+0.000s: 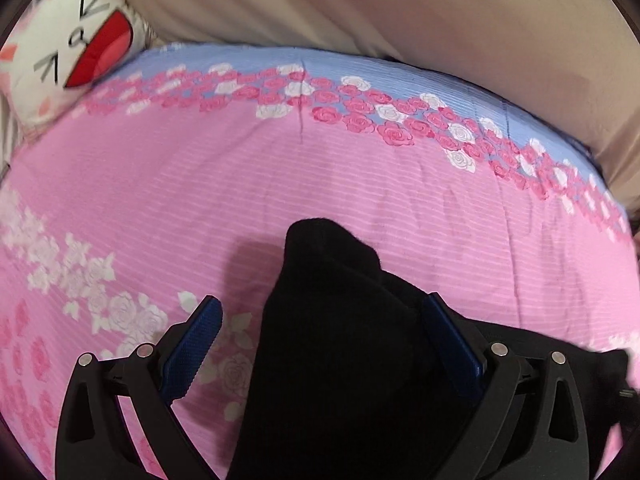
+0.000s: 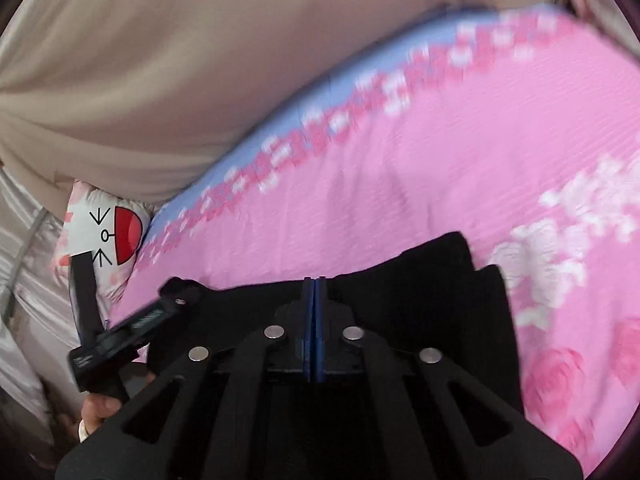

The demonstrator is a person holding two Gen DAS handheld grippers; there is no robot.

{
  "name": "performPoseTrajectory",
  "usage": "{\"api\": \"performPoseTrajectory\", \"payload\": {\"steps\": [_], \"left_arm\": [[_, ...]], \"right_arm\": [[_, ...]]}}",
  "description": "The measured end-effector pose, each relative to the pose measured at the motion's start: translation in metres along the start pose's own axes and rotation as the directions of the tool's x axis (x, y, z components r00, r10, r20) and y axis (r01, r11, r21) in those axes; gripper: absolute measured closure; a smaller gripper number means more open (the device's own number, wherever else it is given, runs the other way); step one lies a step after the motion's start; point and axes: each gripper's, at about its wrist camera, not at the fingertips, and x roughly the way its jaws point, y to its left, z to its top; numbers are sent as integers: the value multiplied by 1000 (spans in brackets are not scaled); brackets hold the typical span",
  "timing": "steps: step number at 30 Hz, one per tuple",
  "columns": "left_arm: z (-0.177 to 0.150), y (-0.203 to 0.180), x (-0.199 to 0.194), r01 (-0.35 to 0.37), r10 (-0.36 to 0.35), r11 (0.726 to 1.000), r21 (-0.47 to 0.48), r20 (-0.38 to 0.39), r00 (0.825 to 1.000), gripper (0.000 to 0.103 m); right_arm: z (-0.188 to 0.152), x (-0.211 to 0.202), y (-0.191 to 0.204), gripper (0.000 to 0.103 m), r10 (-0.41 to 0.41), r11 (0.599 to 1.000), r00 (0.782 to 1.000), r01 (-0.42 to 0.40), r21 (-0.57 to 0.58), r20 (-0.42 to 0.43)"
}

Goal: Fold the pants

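My right tool (image 2: 315, 280) pinched closed at the black pants (image 2: 420, 280), left tool (image 1: 320, 312) spread wide astride them, pants' long axis running away across the bed (image 1: 360, 168)

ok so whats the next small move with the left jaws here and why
Probably close the left gripper on the black pants: its jaws stand wide open with the bunched fabric between them, untouched on the pink floral bedsheet, while the right gripper is already shut over the cloth.

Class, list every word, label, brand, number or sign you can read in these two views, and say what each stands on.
No readable words or numbers.
Left gripper: pale print on its body, too blurred to read.
Cartoon pillow: only a drawn face, no lettering.
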Motion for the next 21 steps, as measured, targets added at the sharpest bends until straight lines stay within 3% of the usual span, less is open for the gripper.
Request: {"api": "performPoseTrajectory", "payload": {"steps": [1, 3, 4, 5, 6, 7, 9, 12, 14, 15, 16, 19, 20, 21], "left_arm": [[-1, -3, -1, -11, 11, 1000, 10, 8, 1000, 5], [-2, -4, -2, -24, 24, 1000, 20, 17, 1000, 5], [-2, -4, -2, -23, 22, 1000, 21, 17, 1000, 5], [-2, -5, -2, -28, 28, 999, 27, 18, 999, 5], [-2, -6, -2, -35, 34, 999, 31, 22, 999, 5], [-2, -7, -3, -43, 42, 999, 33, 27, 999, 5], [-3, -8, -4, -55, 54, 998, 39, 36, 998, 5], [-4, -12, -4, -79, 76, 995, 53, 48, 996, 5], [-5, -13, -5, -91, 87, 994, 59, 55, 995, 5], [-6, -13, -5, -93, 90, 994, 61, 57, 994, 5], [-6, -13, -5, -91, 88, 994, 60, 55, 995, 5], [-6, -13, -5, -94, 91, 994, 63, 53, 995, 5], [-5, -13, -5, -93, 90, 994, 63, 51, 995, 5], [-5, -12, -5, -82, 80, 994, 65, 43, 996, 5]], "right_arm": [[-4, -3, 5, 96, -80, 993, 997, 81, -84, 16], [-4, 14, -15, 95, -157, 984, 987, 153, -87, -31], [-4, 12, -31, 96, -93, 996, 995, 93, -18, -39], [-2, 1, -42, 99, -89, 995, 996, 90, 48, -32], [-1, -10, -40, 100, -111, 993, 994, 111, 44, -9], [-1, -28, -31, 93, -151, 988, 988, 151, 5, 36], [-6, -48, -11, 93, -112, 991, 993, 115, -66, 47], [-29, -54, 5, 91, -1, 988, 998, -7, -153, -58], [-47, -44, -3, 91, -36, 982, 992, 12, -188, -124], [-55, -42, -15, 97, -64, 980, 990, 39, -196, -122], [-57, -45, -26, 103, -31, 985, 994, 12, -173, -104], [-49, -59, -51, 103, 21, 999, 996, -24, -24, -82], [-46, -67, -54, 103, -66, 997, 997, 63, -50, -51], [-46, -70, -55, 94, -136, 988, 990, 133, -74, -37]]}}
